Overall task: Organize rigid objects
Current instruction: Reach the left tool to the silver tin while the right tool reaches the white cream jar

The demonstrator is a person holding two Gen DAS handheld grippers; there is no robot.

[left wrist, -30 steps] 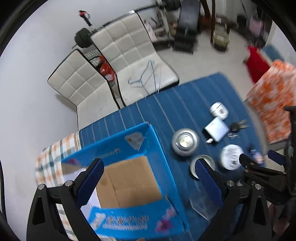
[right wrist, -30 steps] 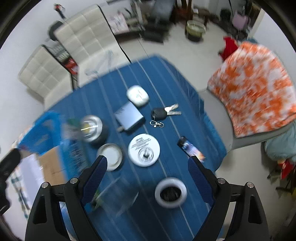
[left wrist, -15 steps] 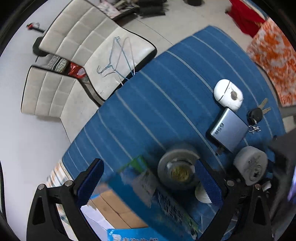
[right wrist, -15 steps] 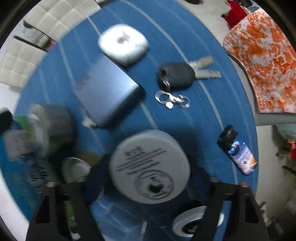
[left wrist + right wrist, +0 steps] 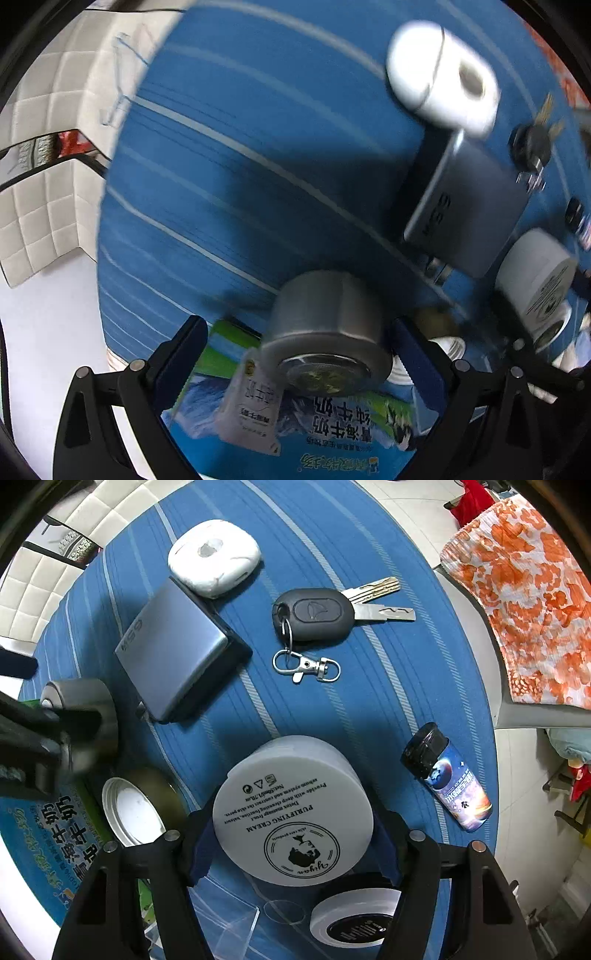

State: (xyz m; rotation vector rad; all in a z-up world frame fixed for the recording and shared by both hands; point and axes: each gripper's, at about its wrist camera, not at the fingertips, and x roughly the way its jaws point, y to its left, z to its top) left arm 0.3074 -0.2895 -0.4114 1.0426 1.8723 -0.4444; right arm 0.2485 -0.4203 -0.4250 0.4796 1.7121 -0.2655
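Note:
My right gripper (image 5: 293, 834) points down at the blue striped table (image 5: 369, 686) and is shut on a white cream jar (image 5: 291, 812), one pad on each side. My left gripper (image 5: 297, 328) is open, and a silver round tin (image 5: 325, 332) stands between its fingers. The left pad is well clear of the tin. The tin (image 5: 85, 709) also shows in the right wrist view, partly behind the dark left gripper. A blue printed carton box (image 5: 295, 424) lies just below the tin.
On the cloth lie a grey flat device (image 5: 173, 653), a white rounded case (image 5: 214, 557), a car key with keys (image 5: 317, 614), a small dark-capped bottle (image 5: 450, 779), an open lid (image 5: 133, 812), a white-rimmed jar (image 5: 354, 915) and a clear plastic box (image 5: 221, 923). White cushioned seats (image 5: 44, 184) stand beyond the table.
My left gripper dropped from above the carton box, rolled, and now straddles the silver tin. My right gripper came down over the cream jar and closed on it.

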